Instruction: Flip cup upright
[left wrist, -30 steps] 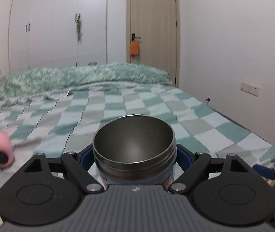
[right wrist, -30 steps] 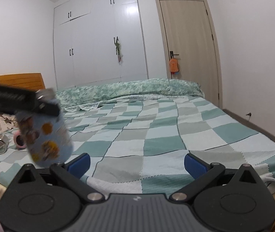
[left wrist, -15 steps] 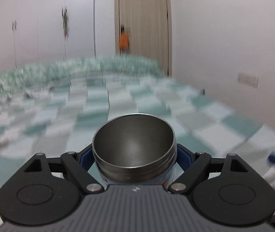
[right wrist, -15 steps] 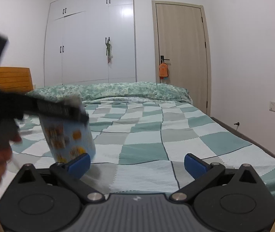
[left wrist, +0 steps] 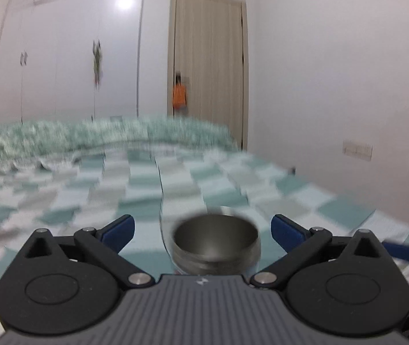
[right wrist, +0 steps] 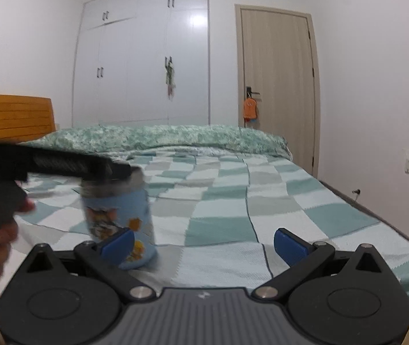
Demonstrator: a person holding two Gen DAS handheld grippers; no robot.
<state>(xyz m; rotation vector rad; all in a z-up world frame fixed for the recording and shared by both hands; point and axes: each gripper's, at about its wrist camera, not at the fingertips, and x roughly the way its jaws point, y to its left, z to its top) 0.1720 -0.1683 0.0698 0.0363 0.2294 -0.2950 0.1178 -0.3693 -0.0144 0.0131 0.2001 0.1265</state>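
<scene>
Left gripper (left wrist: 201, 231) spread wide; I see the light-blue cartoon-printed steel cup (left wrist: 216, 243) between its blue pads (left wrist: 286, 231), touching neither, mouth up, blurred. Right gripper (right wrist: 203, 243) also wide, holding nothing; cup stands upright just ahead-left of it on the green-checked bed (right wrist: 262, 201). White wardrobe (right wrist: 146, 57) beyond.
</scene>
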